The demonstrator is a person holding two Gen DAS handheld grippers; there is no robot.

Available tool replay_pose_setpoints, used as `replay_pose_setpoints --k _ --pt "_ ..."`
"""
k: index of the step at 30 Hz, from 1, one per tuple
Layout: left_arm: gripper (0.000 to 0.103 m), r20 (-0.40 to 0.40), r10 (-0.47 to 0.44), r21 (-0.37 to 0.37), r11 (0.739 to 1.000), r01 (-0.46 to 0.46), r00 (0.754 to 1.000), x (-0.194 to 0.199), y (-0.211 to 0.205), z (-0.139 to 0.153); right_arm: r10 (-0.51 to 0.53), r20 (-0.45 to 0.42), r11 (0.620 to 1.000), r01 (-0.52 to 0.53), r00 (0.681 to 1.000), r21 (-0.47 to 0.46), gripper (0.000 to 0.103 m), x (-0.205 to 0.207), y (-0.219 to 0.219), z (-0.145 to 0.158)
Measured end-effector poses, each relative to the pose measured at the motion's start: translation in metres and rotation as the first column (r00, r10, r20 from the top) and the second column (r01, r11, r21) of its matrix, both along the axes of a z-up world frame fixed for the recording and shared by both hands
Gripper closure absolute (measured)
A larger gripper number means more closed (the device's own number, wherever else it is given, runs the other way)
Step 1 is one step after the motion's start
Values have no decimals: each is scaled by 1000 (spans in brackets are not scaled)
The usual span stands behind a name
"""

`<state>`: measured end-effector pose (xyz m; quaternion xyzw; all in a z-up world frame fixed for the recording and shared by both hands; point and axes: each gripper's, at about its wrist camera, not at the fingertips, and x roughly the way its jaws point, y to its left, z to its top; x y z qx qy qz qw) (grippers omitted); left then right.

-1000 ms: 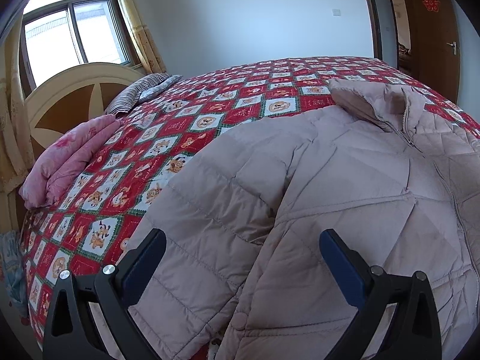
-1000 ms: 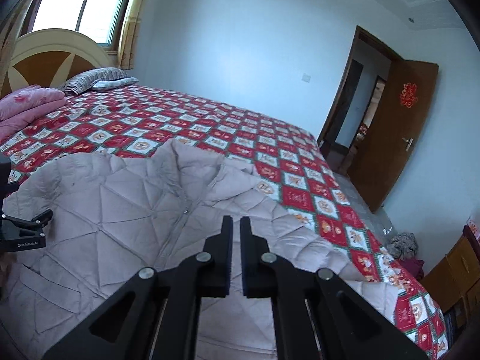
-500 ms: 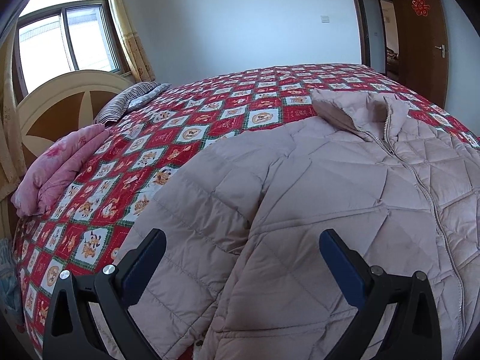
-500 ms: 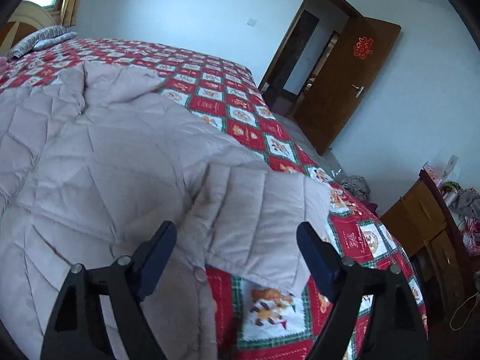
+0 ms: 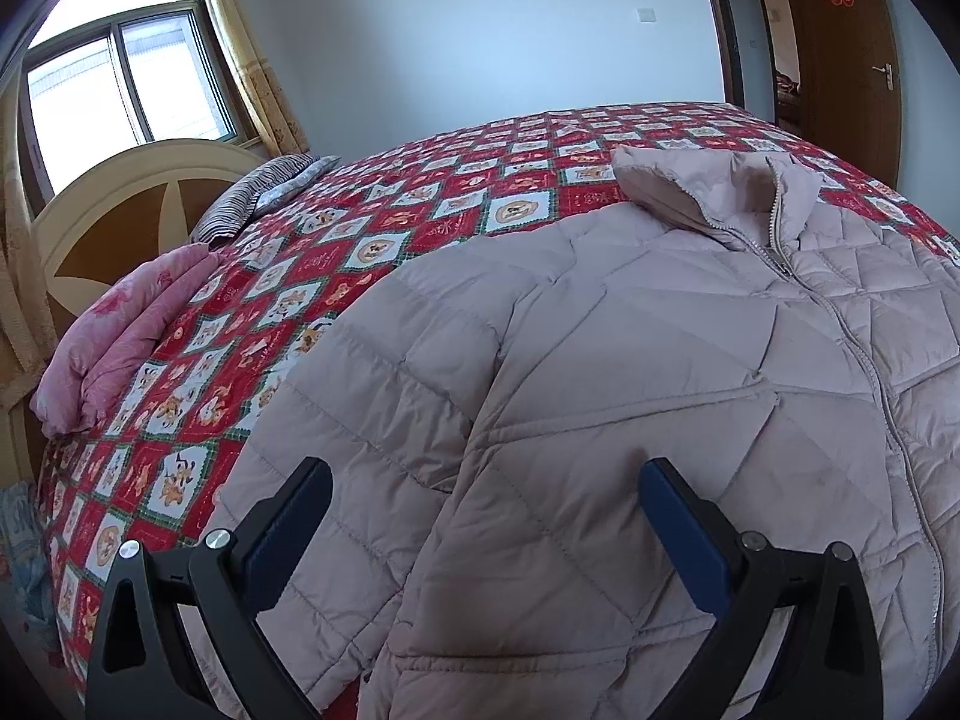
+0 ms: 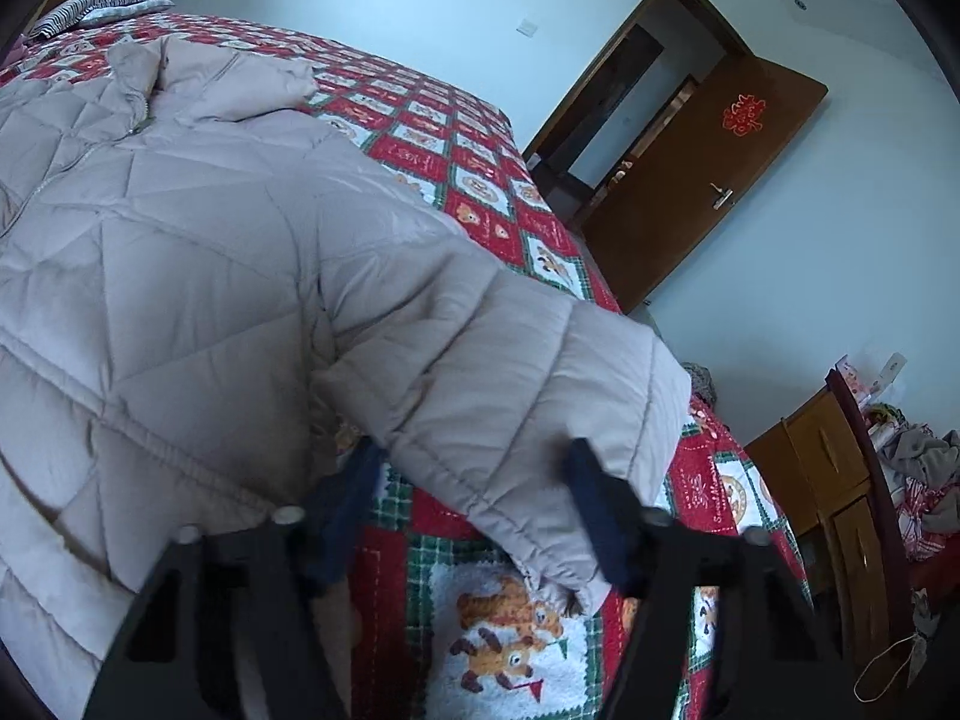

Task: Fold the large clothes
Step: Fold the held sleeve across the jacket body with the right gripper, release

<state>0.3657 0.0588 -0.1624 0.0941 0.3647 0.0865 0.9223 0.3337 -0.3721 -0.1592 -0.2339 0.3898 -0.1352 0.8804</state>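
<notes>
Since the next move turns on how the sleeve lies to the claws, we set that relation out first.

Coat: the padded jacket (image 5: 660, 360) lies front up and zipped on the bed (image 5: 372, 240), collar toward the far edge, hem toward the near edge where we stand.

Right sleeve: the right sleeve (image 6: 510, 372) runs outward and toward the near right corner of the bed, its long axis slanting from the shoulder down to the cuff (image 6: 558, 570).

Right claw: the right claw (image 6: 474, 492) straddles that cuff end. Its jaws have just been closing and stand part open; the sleeve is between them, but we cannot see the pads pressing it yet.

Left claw: the left claw (image 5: 480, 516) hovers wide open over the left sleeve (image 5: 372, 468) near the hem, holding nothing.

Nearer hand: we judge the right one is placed to take its sleeve first and carry it across the chest.
</notes>
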Motion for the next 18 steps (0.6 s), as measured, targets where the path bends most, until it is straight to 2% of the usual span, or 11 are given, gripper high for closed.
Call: replay_pose_setpoints --k 1,2,4,10,15,18 --pt "1 -1 0 2 1000 0 1000 0 0 0 0 6 1000 0 1000 9 80 0 -1 3" --pt "1 -1 -1 4 1000 1 1000 0 -1 0 0 21 1000 0 1000 22 88 0 -3 8" --pt "1 1 0 5 1000 0 1000 0 -1 0 -2 42 999 0 999 54 93 -1 -5 20" --pt "1 0 15 -17 1000 -15 1000 2 3 -2 5 99 996 -14 995 86 97 -7 -4 46" --pt "1 2 19 -29 999 -19 1000 1 7 -3 1 112 992 -15 994 124 98 -6 -8 56" --pt "1 3 24 -32 999 -24 1000 2 9 -3 19 158 990 -41 987 134 101 -11 -1 68"
